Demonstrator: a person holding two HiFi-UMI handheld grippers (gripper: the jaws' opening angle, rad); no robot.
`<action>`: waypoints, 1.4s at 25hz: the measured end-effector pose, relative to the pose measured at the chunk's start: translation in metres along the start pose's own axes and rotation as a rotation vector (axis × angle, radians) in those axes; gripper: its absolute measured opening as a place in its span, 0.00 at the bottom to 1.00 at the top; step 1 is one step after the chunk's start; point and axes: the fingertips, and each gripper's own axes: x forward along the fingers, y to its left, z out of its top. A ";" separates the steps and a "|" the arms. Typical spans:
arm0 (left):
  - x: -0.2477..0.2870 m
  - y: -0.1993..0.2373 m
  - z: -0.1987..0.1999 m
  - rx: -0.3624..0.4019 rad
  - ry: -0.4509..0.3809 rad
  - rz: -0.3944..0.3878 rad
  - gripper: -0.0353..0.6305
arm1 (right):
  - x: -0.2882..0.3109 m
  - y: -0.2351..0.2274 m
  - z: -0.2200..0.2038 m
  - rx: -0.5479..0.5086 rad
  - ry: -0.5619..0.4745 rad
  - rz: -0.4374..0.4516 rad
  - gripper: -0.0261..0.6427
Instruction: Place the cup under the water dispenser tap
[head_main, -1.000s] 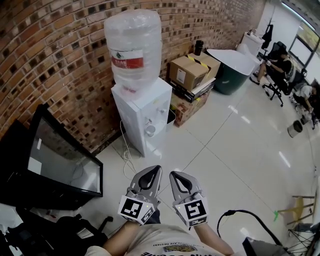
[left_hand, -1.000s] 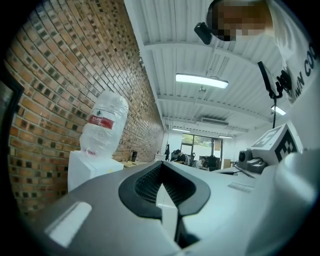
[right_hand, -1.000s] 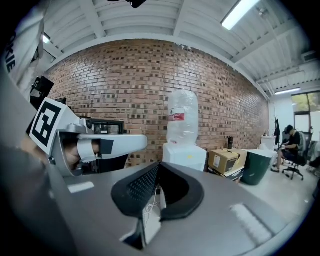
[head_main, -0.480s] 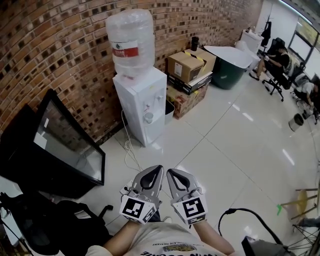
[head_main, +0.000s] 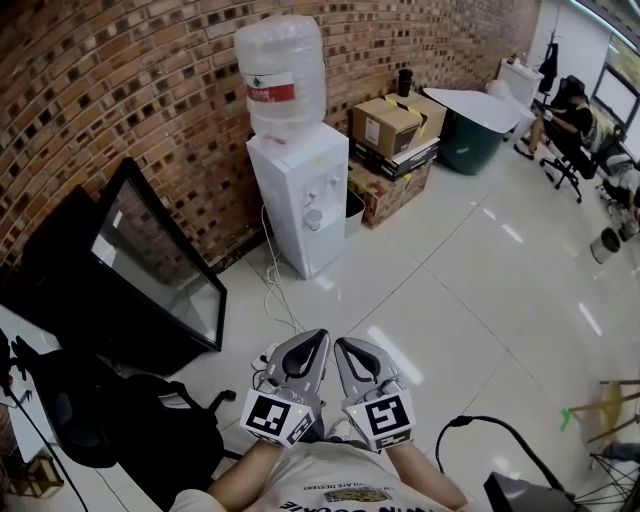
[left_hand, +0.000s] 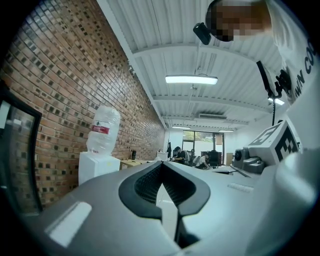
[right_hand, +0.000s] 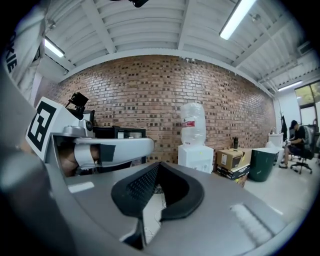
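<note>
Head view: left gripper (head_main: 316, 338) and right gripper (head_main: 345, 345) sit low centre, both jaws pressed together, empty; water dispenser (head_main: 300, 190) upper centre.

The left gripper (head_main: 316, 338) and the right gripper (head_main: 343, 346) are held side by side, tips almost touching. Both point forward, jaws closed, holding nothing.
</note>
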 end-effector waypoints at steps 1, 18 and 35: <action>-0.003 -0.001 0.000 0.001 0.003 0.001 0.04 | -0.001 0.003 0.000 0.001 -0.001 0.003 0.05; -0.020 0.017 0.005 0.002 0.026 -0.014 0.04 | 0.017 0.017 0.020 0.000 -0.018 -0.016 0.05; -0.033 0.031 0.008 -0.008 0.013 -0.045 0.04 | 0.031 0.035 0.018 -0.018 0.007 -0.028 0.05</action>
